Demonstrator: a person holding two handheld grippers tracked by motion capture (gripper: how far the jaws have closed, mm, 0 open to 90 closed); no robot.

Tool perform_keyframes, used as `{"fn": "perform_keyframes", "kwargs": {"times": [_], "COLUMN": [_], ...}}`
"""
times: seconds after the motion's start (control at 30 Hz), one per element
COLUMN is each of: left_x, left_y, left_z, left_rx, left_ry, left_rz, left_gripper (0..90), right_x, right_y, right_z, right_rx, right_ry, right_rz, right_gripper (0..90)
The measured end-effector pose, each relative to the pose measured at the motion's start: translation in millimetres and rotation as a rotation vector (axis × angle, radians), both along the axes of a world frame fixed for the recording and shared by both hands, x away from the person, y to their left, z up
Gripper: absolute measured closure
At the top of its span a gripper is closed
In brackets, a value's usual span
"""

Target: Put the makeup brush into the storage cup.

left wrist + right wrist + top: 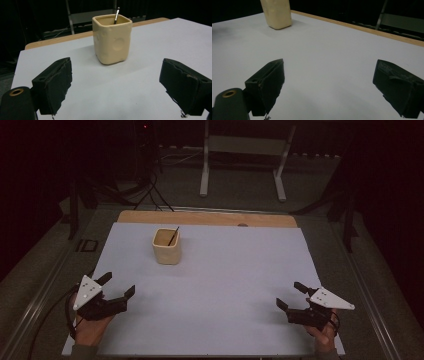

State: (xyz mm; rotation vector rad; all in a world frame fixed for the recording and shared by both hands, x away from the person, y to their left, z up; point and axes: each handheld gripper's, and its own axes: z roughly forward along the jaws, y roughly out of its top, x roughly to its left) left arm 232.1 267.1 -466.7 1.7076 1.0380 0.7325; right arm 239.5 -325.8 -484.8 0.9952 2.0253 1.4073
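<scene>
Both hands sat low at the near edge of the tabletop [250, 270], and nothing was held. The left hand-held gripper [116, 288] had its jaws spread wide and released; the right hand-held gripper [292, 295] was just the same, jaws parted with only pale surface between them.

The thing to watch was the cream cup [166, 246], a squarish, dimpled pot standing upright toward the far left of the tabletop, with a thin dark stick [173, 236] leaning out of it. In the left gripper view the cream cup [112, 38] stood almost dead ahead between the jaws, apart from them, and the stick [116, 15] rose near-vertical, tipped slightly toward the cup's far right corner. In the right gripper view the cup [276, 13] sat well off to the upper left, far across the tabletop.

So the left side looked clearly nearer and better lined up; my read was that a straight push forward from the left would meet the cup, and the stick's upright axis would want a pinch from above.

The surface was a plain pale sheet over a wooden board [207, 217], whose edge showed along the far side. Beyond, the room was dim, with a white metal frame [244, 155] and cables [150, 190] on the floor.
</scene>
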Motion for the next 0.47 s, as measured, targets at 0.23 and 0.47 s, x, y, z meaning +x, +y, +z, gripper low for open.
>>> {"fn": "perform_keyframes", "kwargs": {"times": [0.23,0.47], "left_x": [-11.9,-12.2], "left_y": [3.9,4.6], "left_z": [-1.7,-6.8], "left_rx": [-0.019,-0.021], "left_ry": [-0.018,-0.004], "left_rz": [0.015,0.025], "left_gripper": [11.4,11.4], "right_x": [-3.3,-5.0], "right_y": [-2.9,-3.9], "right_z": [0.3,0.4], "right_rx": [0.017,0.021], "right_ry": [-0.005,-0.012], "right_rz": [0.003,0.01], "right_gripper": [10.2,10.3]}}
